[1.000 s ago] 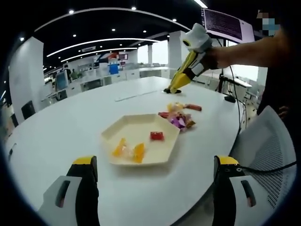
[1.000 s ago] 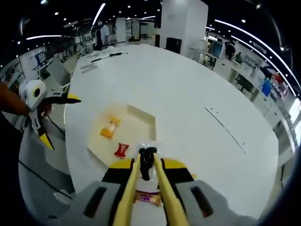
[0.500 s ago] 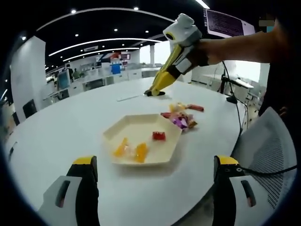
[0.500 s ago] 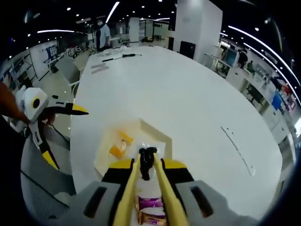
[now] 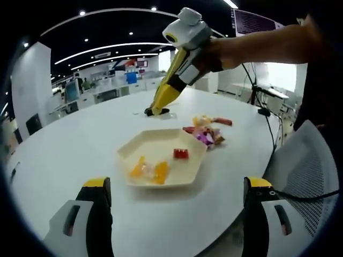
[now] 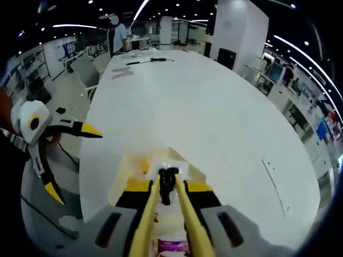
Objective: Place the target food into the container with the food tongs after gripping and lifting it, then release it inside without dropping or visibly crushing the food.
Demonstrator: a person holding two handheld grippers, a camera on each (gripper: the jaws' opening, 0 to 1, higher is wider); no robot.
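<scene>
Right tool (image 5: 156, 111) moved over hexagonal cream tray (image 5: 162, 157), tongs closed.

A: Centre frame, a cream hexagonal tray (image 5: 140, 149) on the white table (image 5: 64, 150), with orange wrapped pieces (image 5: 146, 171) and a red sweet (image 5: 180, 153) inside

B: Right of it, touching its edge, a heap of wrapped sweets (image 5: 206, 131). Upper middle, the right gripper (image 5: 155, 111) slants down, yellow tongs (image 5: 166, 94) pinched together above the tray's far edge

A: Left gripper (image 5: 174, 214) jaws spread wide at bottom
</scene>
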